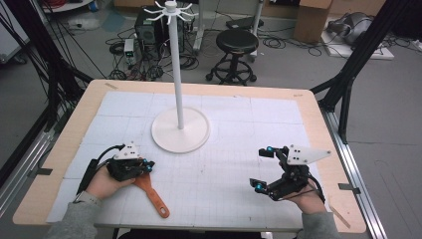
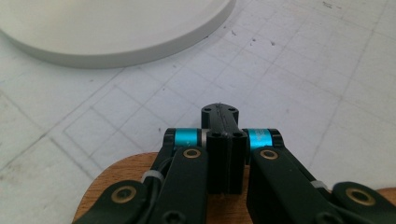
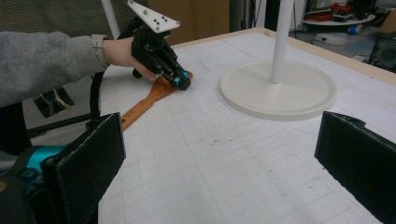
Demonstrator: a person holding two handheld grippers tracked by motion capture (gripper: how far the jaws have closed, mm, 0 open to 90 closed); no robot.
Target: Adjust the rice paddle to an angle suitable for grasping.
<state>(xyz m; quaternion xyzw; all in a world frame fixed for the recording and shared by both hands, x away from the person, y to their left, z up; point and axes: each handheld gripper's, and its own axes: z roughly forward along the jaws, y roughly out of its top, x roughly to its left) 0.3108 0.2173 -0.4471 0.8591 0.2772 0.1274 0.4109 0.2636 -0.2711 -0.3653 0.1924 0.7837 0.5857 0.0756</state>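
A wooden spatula [image 1: 154, 196] lies flat on the white gridded mat at the front left, handle toward the near edge. My left gripper [image 1: 147, 166] is shut, jaws pressed flat together, its tip low over the spatula's wide blade [image 2: 121, 172]; whether it touches the wood I cannot tell. The right gripper view has the left gripper [image 3: 181, 83] angled down onto the spatula [image 3: 144, 102], with a grey-sleeved hand behind it. My right gripper [image 1: 263, 168] stands wide open at the front right, with nothing between its pads [image 3: 88, 158]. In its own view, the left gripper [image 2: 223, 126] shows no gap.
A white hanger stand with a round base [image 1: 180, 130] and tall pole rises at the mat's middle back; the base [image 2: 116, 28] lies just ahead of the left gripper, and the base [image 3: 280, 88] is seen again ahead. A black stool [image 1: 238, 42], cables and boxes sit on the floor beyond the table.
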